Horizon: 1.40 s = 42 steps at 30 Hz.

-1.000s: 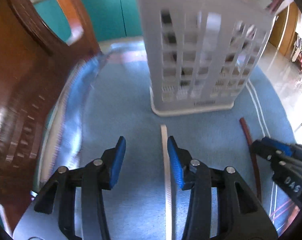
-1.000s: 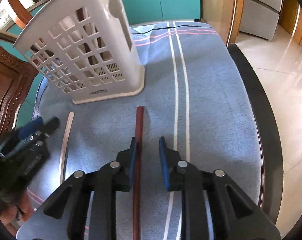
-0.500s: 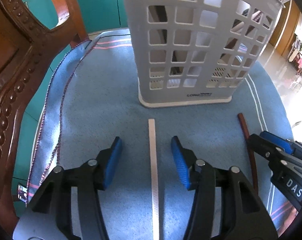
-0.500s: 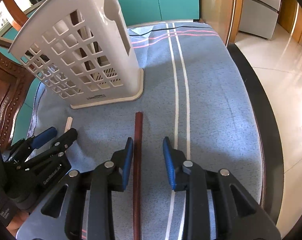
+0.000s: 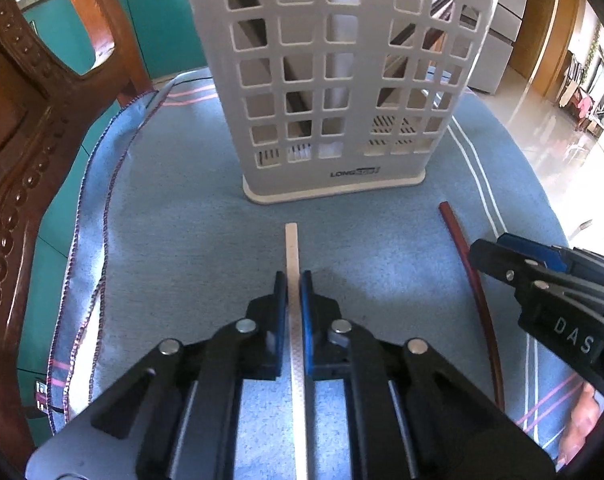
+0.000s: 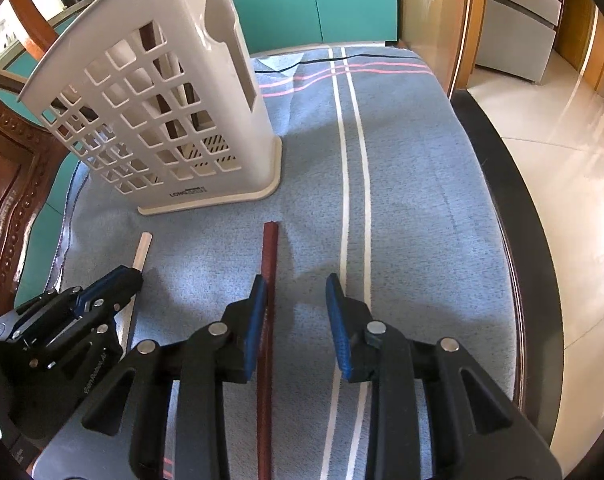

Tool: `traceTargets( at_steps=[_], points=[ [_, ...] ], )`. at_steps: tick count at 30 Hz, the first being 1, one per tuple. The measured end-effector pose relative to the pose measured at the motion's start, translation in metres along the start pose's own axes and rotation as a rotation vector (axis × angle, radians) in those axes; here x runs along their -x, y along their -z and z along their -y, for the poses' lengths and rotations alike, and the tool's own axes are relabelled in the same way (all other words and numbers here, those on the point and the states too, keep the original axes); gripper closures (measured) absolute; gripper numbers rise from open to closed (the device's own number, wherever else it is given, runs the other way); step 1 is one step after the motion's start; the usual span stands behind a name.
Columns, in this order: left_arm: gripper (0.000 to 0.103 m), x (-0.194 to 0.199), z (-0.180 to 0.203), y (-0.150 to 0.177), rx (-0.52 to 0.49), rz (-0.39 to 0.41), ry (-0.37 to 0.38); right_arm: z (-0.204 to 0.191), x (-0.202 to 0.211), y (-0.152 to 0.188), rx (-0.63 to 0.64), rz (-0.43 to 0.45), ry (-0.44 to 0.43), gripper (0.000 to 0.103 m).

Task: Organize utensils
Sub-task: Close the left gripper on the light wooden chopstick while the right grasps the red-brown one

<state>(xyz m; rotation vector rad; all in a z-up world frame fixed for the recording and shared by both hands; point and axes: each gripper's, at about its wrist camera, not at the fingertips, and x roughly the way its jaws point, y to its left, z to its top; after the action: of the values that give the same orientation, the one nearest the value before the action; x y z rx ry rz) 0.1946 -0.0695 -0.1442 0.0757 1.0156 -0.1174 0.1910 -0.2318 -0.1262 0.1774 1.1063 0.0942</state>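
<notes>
A white chopstick (image 5: 291,248) lies on the blue cloth in front of the white slotted utensil holder (image 5: 342,80). My left gripper (image 5: 293,284) is shut on the white chopstick; it also shows in the right wrist view (image 6: 131,276). A dark red chopstick (image 6: 269,256) lies to the right, also seen in the left wrist view (image 5: 462,248). My right gripper (image 6: 297,288) is open, its left finger against the red chopstick. The holder (image 6: 161,112) has dark and pale utensils standing inside.
A blue striped cloth (image 6: 402,160) covers the round table, whose dark rim (image 6: 514,208) curves at the right. A carved wooden chair (image 5: 17,128) stands close at the left. Teal cabinets are behind.
My left gripper has closed on the white chopstick. My right gripper has opened wider beside the red chopstick. Both views moved slightly nearer the holder.
</notes>
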Motion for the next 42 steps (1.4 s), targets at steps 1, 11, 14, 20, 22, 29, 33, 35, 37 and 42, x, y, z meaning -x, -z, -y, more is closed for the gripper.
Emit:
traceTargets(
  at_steps=[1,11,14,20,22,29,33,35,37,42],
  points=[
    [0.095,0.002,-0.003,-0.001,0.006,-0.001,0.000,0.001,0.001,0.000,0.000,0.002,0.001,0.073],
    [0.067,0.003,-0.017,0.003,0.025,-0.020,-0.026,0.000,0.012,0.003,0.022,0.030,0.000,0.072],
    [0.062,0.001,-0.024,0.002,0.039,-0.023,-0.023,-0.002,0.012,0.005,0.031,0.024,-0.005,0.072],
    [0.054,0.000,-0.031,0.001,0.054,-0.027,-0.021,-0.007,0.006,0.006,0.057,0.007,-0.005,0.072],
    [0.053,-0.002,-0.033,-0.001,0.056,-0.029,-0.024,-0.010,0.002,0.006,0.064,0.003,0.000,0.072],
    [0.053,-0.002,-0.032,-0.001,0.050,-0.029,-0.041,-0.018,-0.004,0.006,0.098,0.015,0.027,0.072],
    [0.053,0.000,-0.031,0.002,0.047,-0.029,-0.042,-0.023,-0.003,0.009,0.121,0.023,0.027,0.072],
    [0.053,0.002,-0.029,0.003,0.047,-0.029,-0.043,-0.026,-0.003,0.011,0.126,0.024,0.020,0.072],
    [0.053,0.003,-0.029,0.003,0.047,-0.029,-0.042,-0.028,-0.003,0.012,0.136,0.023,0.024,0.072],
    [0.062,0.003,-0.026,0.004,0.040,-0.028,-0.033,-0.029,-0.002,0.013,0.142,0.025,0.007,0.072]
  ],
)
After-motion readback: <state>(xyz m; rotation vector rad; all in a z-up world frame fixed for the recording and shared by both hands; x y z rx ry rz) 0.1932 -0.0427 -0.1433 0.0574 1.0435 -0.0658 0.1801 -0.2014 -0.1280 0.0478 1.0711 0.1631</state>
